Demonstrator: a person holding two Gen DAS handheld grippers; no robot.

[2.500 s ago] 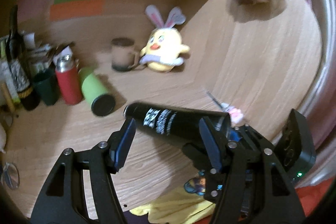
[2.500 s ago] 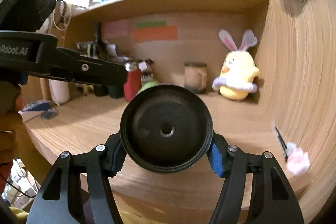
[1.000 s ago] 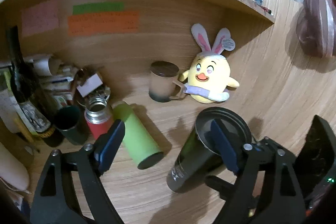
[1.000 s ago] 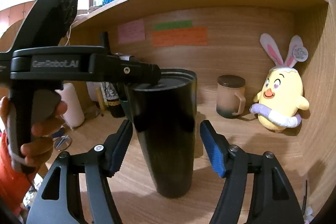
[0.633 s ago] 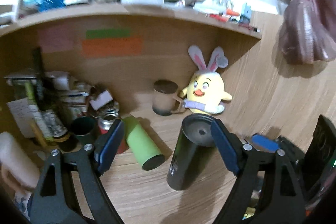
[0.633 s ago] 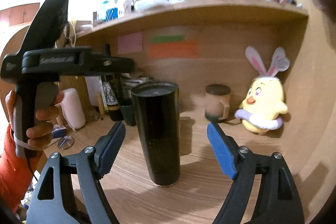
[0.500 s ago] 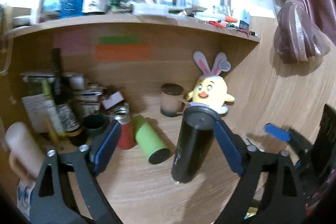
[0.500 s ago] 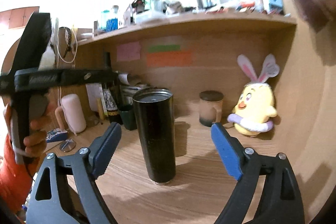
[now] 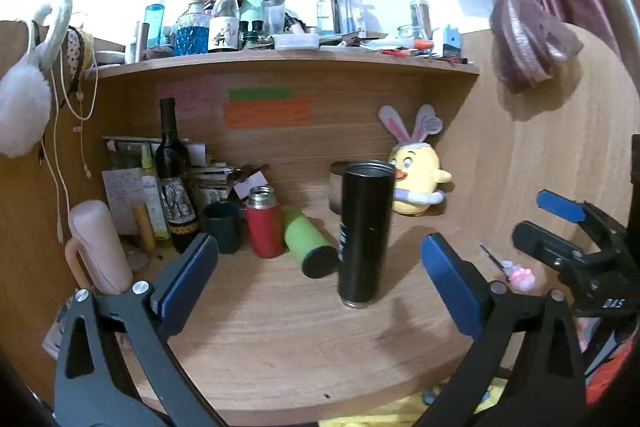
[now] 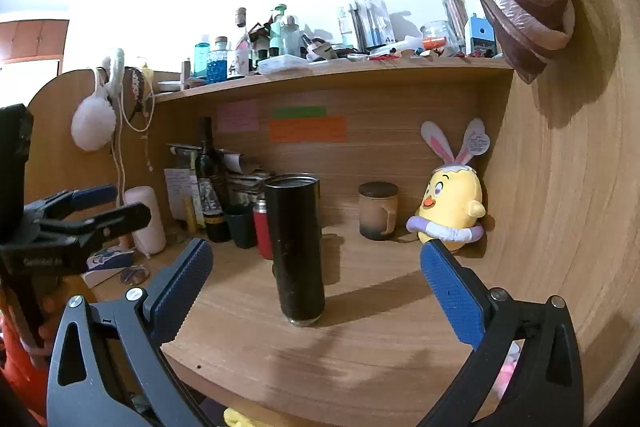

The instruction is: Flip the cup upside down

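Both grippers have backed off since 0.5 s ago; cup [image 9: 363, 237] stands free, centre frame on desk [image 9: 280, 339]. Left gripper [image 9: 319, 281] & right gripper [image 10: 316, 287] wide open, empty. Prob rigid, smooth metal, tall, tippy: grab mid-body

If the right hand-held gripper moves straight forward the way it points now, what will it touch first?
Most likely the black cup. It stands upright on the desk, roughly centred ahead of the open right hand-held gripper, with nothing between them. It would probably pass between the fingers first, though depth is hard to judge.
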